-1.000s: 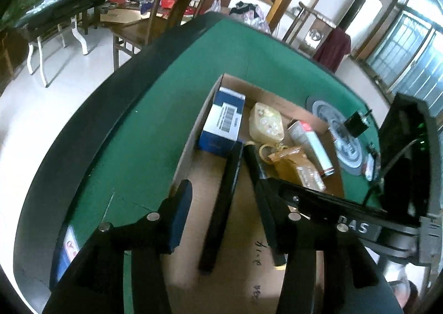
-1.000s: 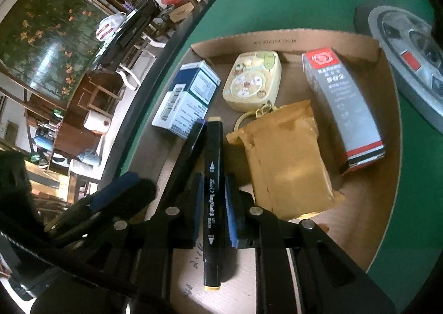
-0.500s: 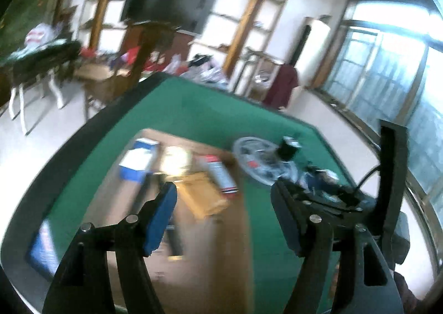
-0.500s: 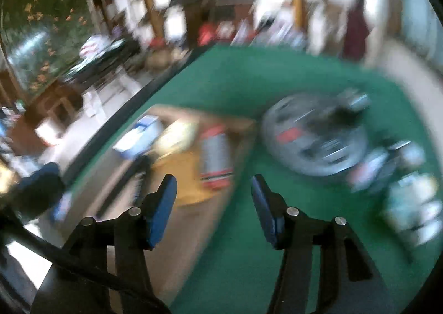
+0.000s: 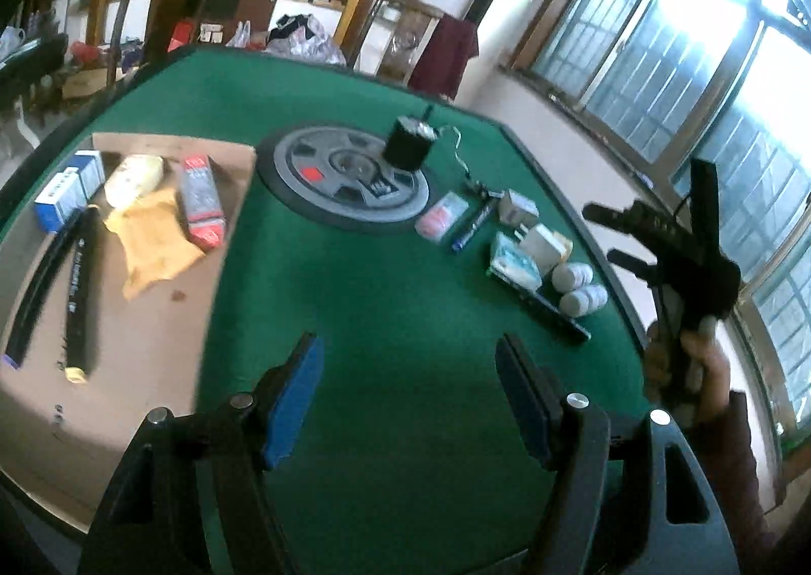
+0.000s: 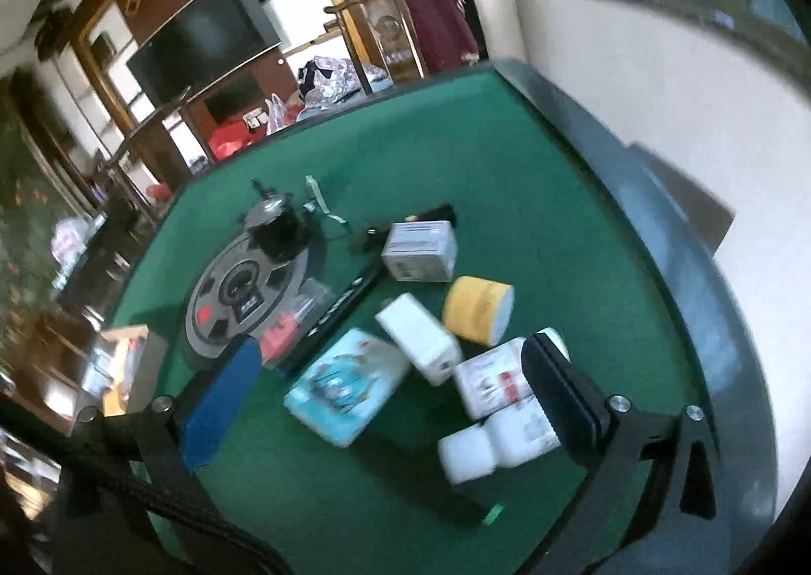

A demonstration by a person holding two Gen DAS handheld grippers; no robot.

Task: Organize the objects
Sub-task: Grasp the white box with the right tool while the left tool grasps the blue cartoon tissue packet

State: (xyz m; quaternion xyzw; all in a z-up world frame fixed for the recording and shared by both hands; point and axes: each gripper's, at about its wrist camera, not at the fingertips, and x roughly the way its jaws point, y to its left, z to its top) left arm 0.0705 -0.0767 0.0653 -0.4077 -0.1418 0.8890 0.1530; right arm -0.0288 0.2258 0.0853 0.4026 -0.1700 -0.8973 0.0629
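The right gripper (image 6: 393,390) has just been opening and gapes wide, empty, above white plastic bottles (image 6: 499,415); the left gripper (image 5: 408,397) stands half-open, empty. Only the left view shows the flat cardboard tray (image 5: 152,321), frame left.

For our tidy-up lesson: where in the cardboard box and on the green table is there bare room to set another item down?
Bare: cardboard box floor right of the markers; felt between box and bottles. Crowded: box's far end, cluster by the bottles.
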